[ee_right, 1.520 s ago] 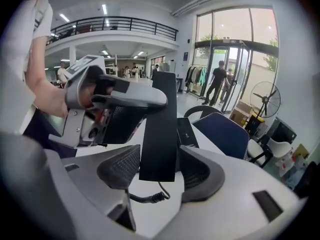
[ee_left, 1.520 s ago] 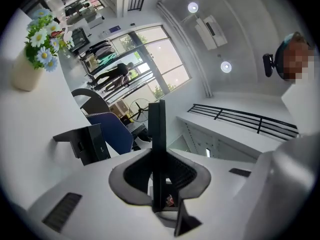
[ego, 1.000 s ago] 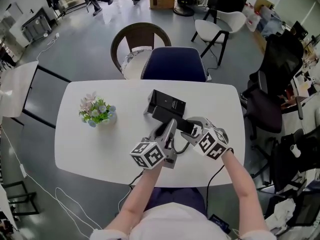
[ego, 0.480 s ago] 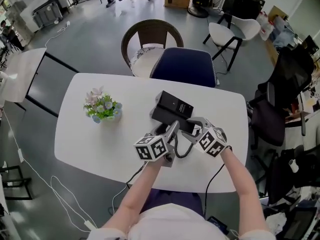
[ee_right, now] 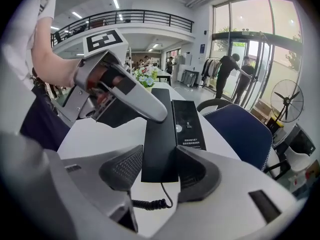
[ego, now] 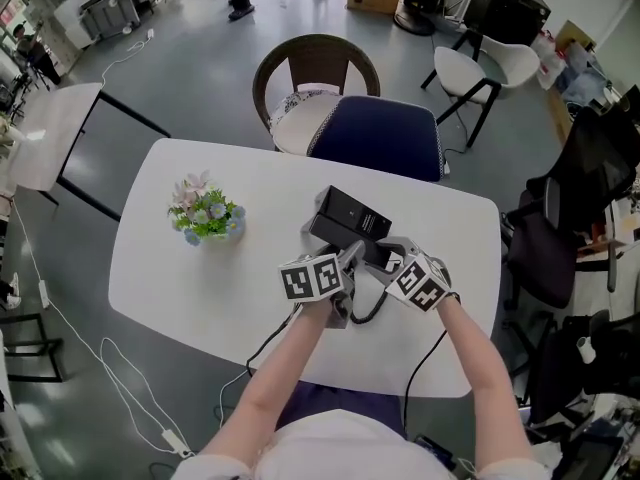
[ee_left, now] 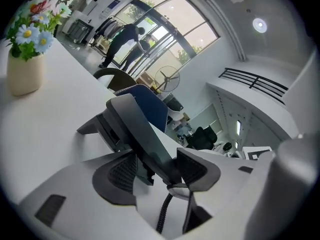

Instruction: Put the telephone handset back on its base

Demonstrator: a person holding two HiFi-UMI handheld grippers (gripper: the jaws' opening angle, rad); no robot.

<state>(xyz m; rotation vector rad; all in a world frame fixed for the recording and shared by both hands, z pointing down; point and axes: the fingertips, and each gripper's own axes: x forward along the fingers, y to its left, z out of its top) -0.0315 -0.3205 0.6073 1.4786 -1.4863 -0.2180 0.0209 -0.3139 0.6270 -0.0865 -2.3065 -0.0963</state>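
— Where do we see the handset (ego: 345, 238)?
— Lying lengthwise against the base (ego: 356, 208), along the base's side nearest us (fully seated or not, we cannot tell).
— What has hold of it?
— The right gripper (ee_right: 159, 171): its pads press both flanks of the handset's end, where the coiled cord (ee_right: 149, 204) comes out.
— And the left gripper (ee_left: 156, 168)?
— We find it just beside the right one, straddling the handset. Its jaws have just been opening and stand apart, the handset between them.
— Anything else near the base?
— A flower pot (ego: 205, 220), well apart from the base on the same white table (ego: 180, 288).
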